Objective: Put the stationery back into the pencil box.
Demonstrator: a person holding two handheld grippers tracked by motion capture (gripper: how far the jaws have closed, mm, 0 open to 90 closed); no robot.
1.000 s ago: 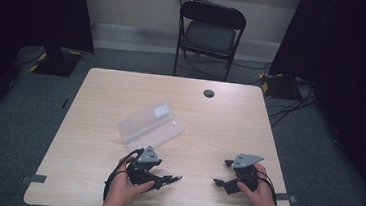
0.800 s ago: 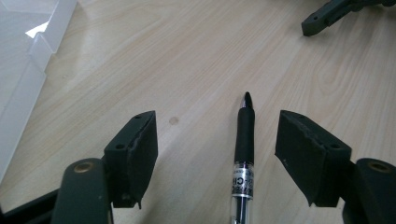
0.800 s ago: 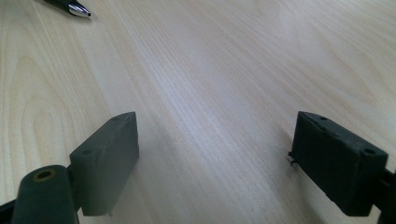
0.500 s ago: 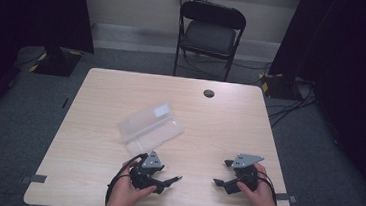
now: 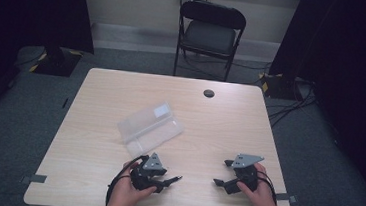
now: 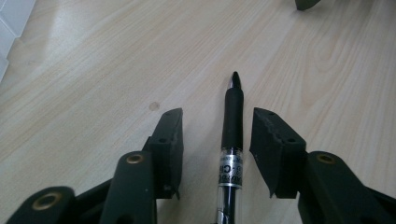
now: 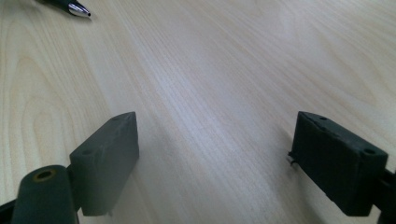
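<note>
A black pen (image 6: 232, 121) with a clear barrel lies on the wooden table (image 5: 219, 121) near its front edge, its tip (image 5: 178, 179) pointing right. My left gripper (image 6: 217, 116) lies low around it. Its jaws have just been closing and stand on either side of the pen, with a gap at each pad. In the high view the left gripper (image 5: 166, 181) sits in a hand at the front left. My right gripper (image 5: 221, 172) rests at the front right, facing left toward the pen. Its jaws (image 7: 215, 149) are wide open over bare wood, and the pen's tip (image 7: 70, 6) lies beyond them.
An open clear plastic case (image 5: 149, 128) lies just behind the left hand. A small black round disc (image 5: 209, 93) sits near the table's far edge. A black folding chair (image 5: 210, 30) stands beyond the table. Cables run over the floor at the right.
The left gripper's jaws have narrowed around the pen. Both hands stay about where they were.
</note>
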